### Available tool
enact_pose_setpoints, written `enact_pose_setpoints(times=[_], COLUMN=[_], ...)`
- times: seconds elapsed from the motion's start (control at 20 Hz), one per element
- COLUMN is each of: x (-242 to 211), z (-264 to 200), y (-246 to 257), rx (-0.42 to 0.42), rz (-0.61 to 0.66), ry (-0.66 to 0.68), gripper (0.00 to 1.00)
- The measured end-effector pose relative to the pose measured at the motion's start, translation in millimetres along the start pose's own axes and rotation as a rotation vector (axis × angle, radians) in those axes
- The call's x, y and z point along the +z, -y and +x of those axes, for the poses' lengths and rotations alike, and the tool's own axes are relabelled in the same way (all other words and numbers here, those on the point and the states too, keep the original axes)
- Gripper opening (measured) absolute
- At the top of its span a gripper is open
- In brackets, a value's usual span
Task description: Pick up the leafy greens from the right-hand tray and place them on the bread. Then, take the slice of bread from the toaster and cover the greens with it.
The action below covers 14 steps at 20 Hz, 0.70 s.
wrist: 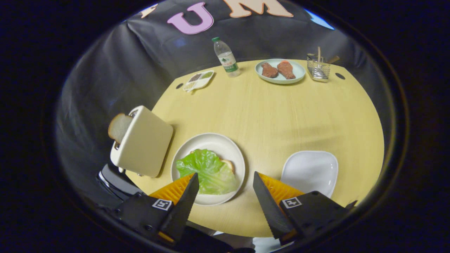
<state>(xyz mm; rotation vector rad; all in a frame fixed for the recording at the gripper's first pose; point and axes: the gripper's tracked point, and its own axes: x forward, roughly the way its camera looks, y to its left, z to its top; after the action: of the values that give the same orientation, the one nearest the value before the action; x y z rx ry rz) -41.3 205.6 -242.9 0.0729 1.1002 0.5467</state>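
A green lettuce leaf (207,172) lies on a slice of bread, whose crust (229,163) peeks out at the leaf's right side, on a round white plate (211,142). My gripper (225,179) hovers above the plate's near side, open, with nothing between its fingers. The left finger (184,200) overlaps the plate's near rim. A cream toaster (142,142) stands left of the plate with a slice of bread (119,126) sticking out of its slot. A white squarish tray (311,170) sits bare to the right, just beyond the right finger (269,203).
At the round wooden table's (274,116) far side stand a water bottle (226,58), a light plate with two pieces of meat (279,70), a wire holder with utensils (319,66) and a small divided dish (198,80). A dark chair (116,181) shows below the toaster.
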Motion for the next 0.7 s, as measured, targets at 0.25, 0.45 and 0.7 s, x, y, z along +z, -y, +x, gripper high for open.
enact_pose_setpoints(times=[0.25,0.45,0.7], x=[25.6,36.4,45.7], z=[-20.6,-22.1,-15.6], y=[-48.8,-107.1,-190.3], rx=[0.081,0.181,0.319], rz=[0.066,0.065,0.044], ry=[0.072,0.066,0.039], gripper=[0.97,0.97,0.98])
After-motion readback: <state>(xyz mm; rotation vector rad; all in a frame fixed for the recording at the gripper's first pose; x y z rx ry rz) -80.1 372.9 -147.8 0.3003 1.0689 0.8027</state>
